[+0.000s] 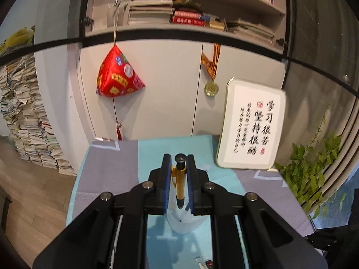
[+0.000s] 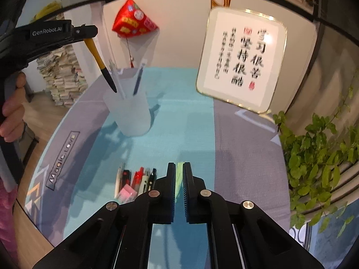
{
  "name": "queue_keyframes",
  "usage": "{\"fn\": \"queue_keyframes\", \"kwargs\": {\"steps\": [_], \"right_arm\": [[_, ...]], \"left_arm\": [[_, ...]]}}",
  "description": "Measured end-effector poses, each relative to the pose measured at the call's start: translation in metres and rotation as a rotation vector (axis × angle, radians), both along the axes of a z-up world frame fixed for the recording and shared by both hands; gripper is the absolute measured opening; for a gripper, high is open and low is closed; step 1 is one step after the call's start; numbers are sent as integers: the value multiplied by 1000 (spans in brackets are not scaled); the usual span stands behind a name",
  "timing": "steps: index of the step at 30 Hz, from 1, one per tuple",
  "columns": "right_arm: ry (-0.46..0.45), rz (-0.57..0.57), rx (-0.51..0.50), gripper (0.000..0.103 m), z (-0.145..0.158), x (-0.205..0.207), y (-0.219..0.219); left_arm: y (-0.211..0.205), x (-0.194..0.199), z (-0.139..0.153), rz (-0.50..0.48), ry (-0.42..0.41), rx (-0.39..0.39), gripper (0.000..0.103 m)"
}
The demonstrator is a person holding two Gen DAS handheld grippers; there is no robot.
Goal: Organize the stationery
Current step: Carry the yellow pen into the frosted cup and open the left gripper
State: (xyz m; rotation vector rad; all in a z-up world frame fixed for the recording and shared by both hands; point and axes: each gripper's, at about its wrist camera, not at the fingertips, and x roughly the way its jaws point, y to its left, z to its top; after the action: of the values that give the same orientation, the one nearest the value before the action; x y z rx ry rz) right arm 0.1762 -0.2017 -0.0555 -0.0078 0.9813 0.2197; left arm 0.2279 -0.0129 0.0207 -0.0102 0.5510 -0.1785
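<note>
My left gripper (image 1: 178, 158) is shut on a yellow pen with a black tip (image 1: 180, 183), also seen in the right wrist view (image 2: 98, 61). It holds the pen tilted, tip down, just above the frosted cup (image 2: 130, 114), which holds two pens. The cup shows below the pen in the left wrist view (image 1: 179, 222). My right gripper (image 2: 178, 165) is shut on a light green object (image 2: 179, 177) low over the mat. Several pens (image 2: 136, 179) and a pink eraser (image 2: 128, 194) lie on the mat left of it.
A teal and grey mat (image 2: 190, 123) covers the table. A framed calligraphy board (image 2: 242, 58) leans at the back right. A leafy plant (image 2: 318, 157) stands at the right edge. A red hanging ornament (image 2: 132, 21) is on the cabinet behind.
</note>
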Motion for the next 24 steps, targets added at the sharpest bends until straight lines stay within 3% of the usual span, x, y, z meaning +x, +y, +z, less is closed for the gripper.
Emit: {"fn": "queue_keyframes", "kwargs": {"steps": [2, 9, 14, 24], "right_arm": [[76, -11, 18, 7, -14, 11, -4], [178, -41, -5, 9, -47, 39, 0], [215, -55, -10, 28, -56, 55, 6], [271, -74, -71, 27, -74, 72, 24]], "left_arm": [[-1, 4, -11, 1, 27, 9, 11], [2, 8, -30, -6, 78, 18, 12], [5, 8, -33, -7, 88, 17, 12], [13, 1, -32, -10, 87, -7, 12]]}}
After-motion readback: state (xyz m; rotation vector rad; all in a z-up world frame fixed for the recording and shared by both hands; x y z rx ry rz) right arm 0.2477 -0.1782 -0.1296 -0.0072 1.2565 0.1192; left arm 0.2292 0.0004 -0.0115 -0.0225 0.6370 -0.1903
